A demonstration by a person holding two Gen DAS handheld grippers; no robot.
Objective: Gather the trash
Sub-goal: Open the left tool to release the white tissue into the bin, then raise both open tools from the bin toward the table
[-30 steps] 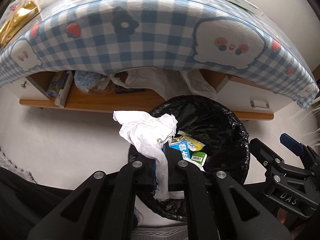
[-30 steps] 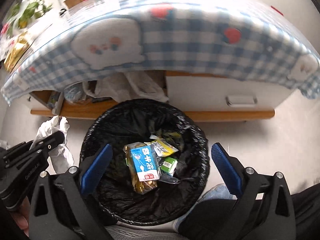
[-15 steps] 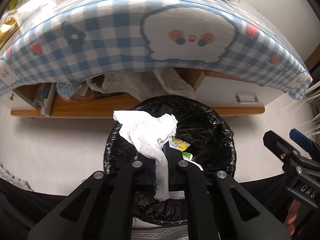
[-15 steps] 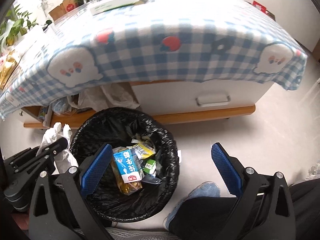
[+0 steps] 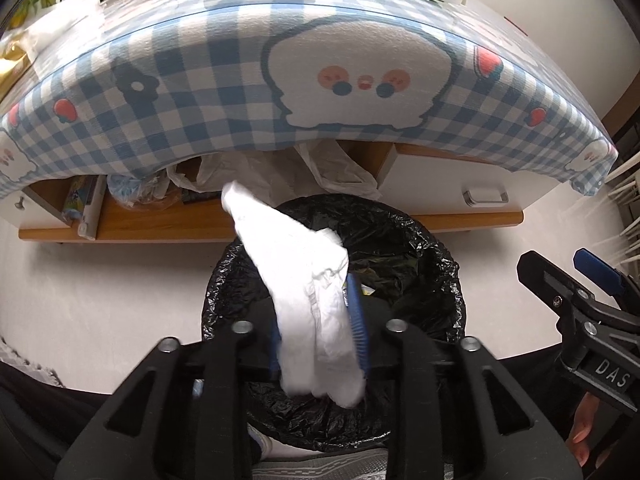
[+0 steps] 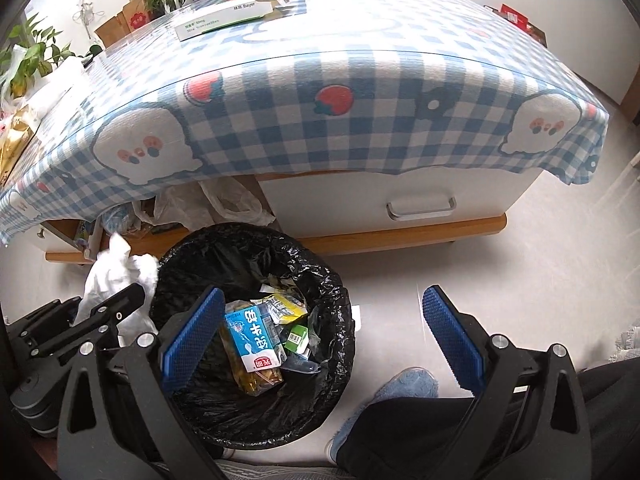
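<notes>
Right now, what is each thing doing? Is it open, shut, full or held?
Left gripper: jaws opening, tissue between them.
Tissue: crumpled, over the bin.
Bin: open, black liner, partly filled.
Milk carton: lying in the bin.
Right gripper: open, empty.
Drawer: shut.

The left gripper (image 5: 318,332) was seen pointing down over a bin lined with a black bag (image 5: 416,248), its jaws opening. A crumpled white tissue (image 5: 304,280) was seen between the blue pads (image 5: 357,324), hanging over the bin's mouth. Behind the bin, a low table draped in a blue checked cloth (image 5: 224,120) was seen, with a white drawer (image 5: 472,196) beneath. The right gripper (image 5: 576,280) was seen at the right edge, beside the bin.
</notes>
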